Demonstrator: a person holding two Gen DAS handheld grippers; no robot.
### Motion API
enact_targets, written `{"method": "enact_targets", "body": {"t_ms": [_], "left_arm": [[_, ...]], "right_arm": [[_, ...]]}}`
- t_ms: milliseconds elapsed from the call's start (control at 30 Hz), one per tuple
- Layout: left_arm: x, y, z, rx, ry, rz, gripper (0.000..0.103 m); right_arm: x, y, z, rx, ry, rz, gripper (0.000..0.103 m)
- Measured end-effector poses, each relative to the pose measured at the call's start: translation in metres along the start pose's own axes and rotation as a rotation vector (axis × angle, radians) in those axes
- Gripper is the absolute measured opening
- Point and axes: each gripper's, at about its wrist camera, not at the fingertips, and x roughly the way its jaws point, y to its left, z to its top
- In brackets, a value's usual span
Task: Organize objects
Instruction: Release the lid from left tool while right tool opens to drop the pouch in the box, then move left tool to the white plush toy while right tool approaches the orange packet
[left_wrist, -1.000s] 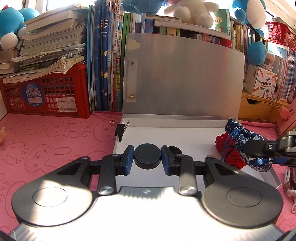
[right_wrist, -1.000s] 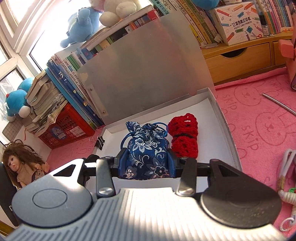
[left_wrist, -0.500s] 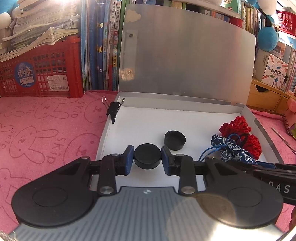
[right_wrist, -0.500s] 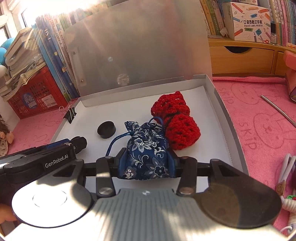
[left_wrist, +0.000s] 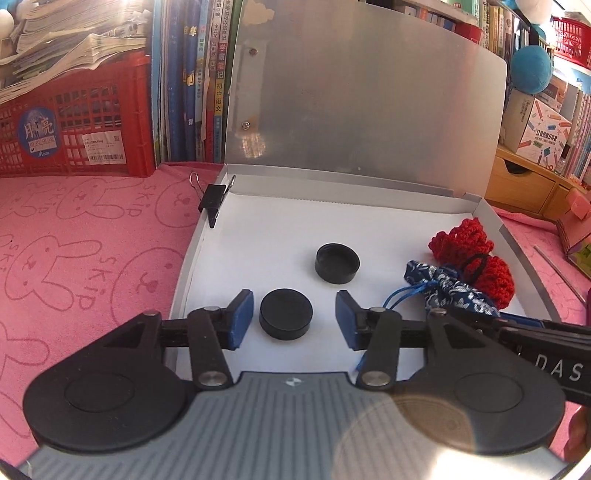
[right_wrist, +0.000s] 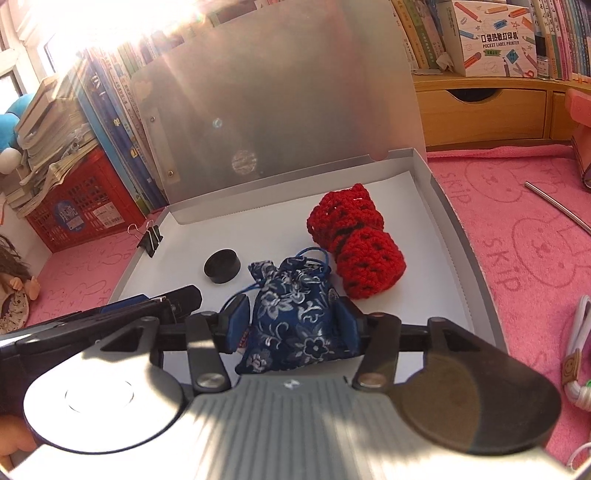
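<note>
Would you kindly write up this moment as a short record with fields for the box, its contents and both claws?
container: shallow box, lid standing open
contents: two black discs, blue floral pouch, red crochet piece
left claw: jaws have just been opening; near black disc lies between the pads, clear of both
right claw: jaws have just been opening; pouch sits between them on the box floor
far black disc: further back, apart
binder clip: on box's left wall
</note>
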Motion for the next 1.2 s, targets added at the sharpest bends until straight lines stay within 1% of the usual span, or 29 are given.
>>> {"method": "enact_targets", "body": {"t_ms": [33, 67, 100, 233, 333, 400, 467, 567, 667, 800, 933, 1100, 1200], "left_arm": [[-0.005, 0.0, 0.001, -0.008, -0.016, -0.013, 0.07], [-0.009, -0.001, 0.002, -0.008, -0.03, -0.02, 0.072], [-0.014, -0.002, 0.004, 0.001, -0.041, -0.02, 0.072], [-0.031, -0.005, 0.007, 0.056, -0.079, -0.005, 0.08], [-0.044, -0.006, 0.007, 0.075, -0.092, -0.006, 0.081], [-0.055, -0.005, 0.006, 0.087, -0.098, -0.013, 0.082], [-0.067, -0.005, 0.004, 0.113, -0.11, -0.021, 0.087], [-0.088, -0.007, -0.003, 0.164, -0.146, -0.043, 0.09], [-0.107, -0.007, -0.012, 0.202, -0.174, -0.06, 0.09], [-0.131, -0.009, -0.027, 0.223, -0.195, -0.089, 0.091], [-0.15, -0.012, -0.042, 0.234, -0.198, -0.114, 0.091], [-0.173, -0.014, -0.063, 0.238, -0.209, -0.142, 0.091], [-0.185, -0.015, -0.078, 0.243, -0.219, -0.153, 0.091]], "right_arm": [[-0.003, 0.0, 0.0, 0.001, -0.011, 0.006, 0.069], [-0.006, 0.001, 0.001, -0.002, -0.022, 0.009, 0.069], [-0.009, 0.002, 0.001, -0.009, -0.029, 0.008, 0.069], [-0.026, 0.011, 0.005, -0.061, -0.068, 0.0, 0.072], [-0.043, 0.013, 0.005, -0.081, -0.107, 0.002, 0.075], [-0.055, 0.011, 0.003, -0.097, -0.141, 0.016, 0.08], [-0.073, 0.007, -0.001, -0.123, -0.181, 0.023, 0.085], [-0.096, 0.0, -0.009, -0.152, -0.213, 0.028, 0.088], [-0.116, -0.009, -0.017, -0.17, -0.232, 0.033, 0.092], [-0.141, -0.02, -0.032, -0.182, -0.242, 0.042, 0.092], [-0.16, -0.025, -0.049, -0.195, -0.253, 0.042, 0.093], [-0.175, -0.027, -0.069, -0.218, -0.258, 0.042, 0.093], [-0.18, -0.025, -0.083, -0.248, -0.262, 0.02, 0.093]]}}
